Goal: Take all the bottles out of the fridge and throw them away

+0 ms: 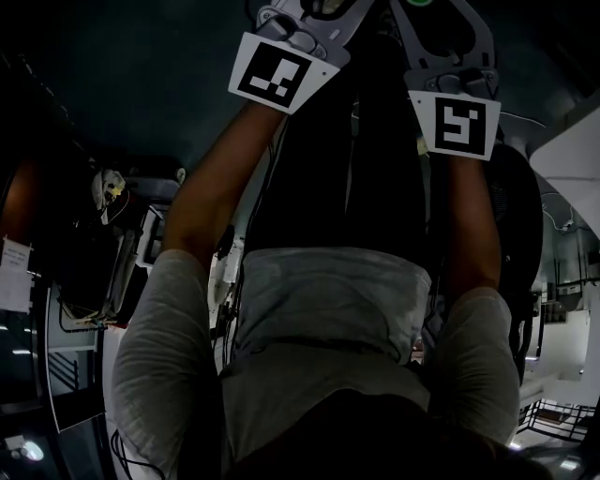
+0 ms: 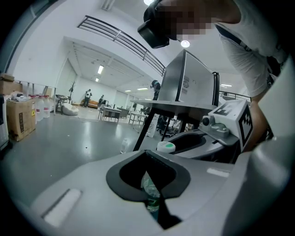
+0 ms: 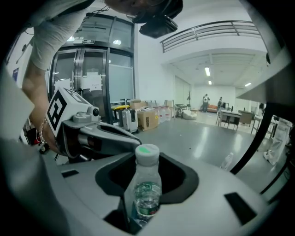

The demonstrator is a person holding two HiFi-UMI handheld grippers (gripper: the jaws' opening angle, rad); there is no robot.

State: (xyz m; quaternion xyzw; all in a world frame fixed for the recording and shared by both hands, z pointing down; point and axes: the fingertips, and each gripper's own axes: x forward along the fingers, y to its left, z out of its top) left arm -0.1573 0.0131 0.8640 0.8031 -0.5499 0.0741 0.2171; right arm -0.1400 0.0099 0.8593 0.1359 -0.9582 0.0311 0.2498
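Head view first, and it's dark. I'm looking down my own front, both arms stretched out ahead, with the left gripper (image 1: 298, 23) and right gripper (image 1: 441, 37) side by side at the far end. Their jaw tips run out of view here, so this view gives me no grip. No bin shows anywhere, and I reckon the pair are level because both loads are going to the same place.

Over to the left gripper view. The jaws are drawn in tight on the left bottle (image 2: 150, 191), which sits deep in the slot between the pads with its green label showing. It looks pinched, which I'd judge fine for rubbish. Just beyond the jaw tips and to their right I see the white cap of the right bottle (image 2: 166, 147). Past that a metal cabinet (image 2: 186, 78) stands on a table (image 2: 156, 102); it may be the fridge, I can't be sure. Another bottle lies on the floor (image 2: 123, 145), well ahead of the jaws.

Right gripper view now. The jaws are clamped on the right bottle's lower body, so it stands upright between them with the cap clear above the pads. To my eye the low hold stops it tipping. Two bottles are out; the throwing away is not yet done.
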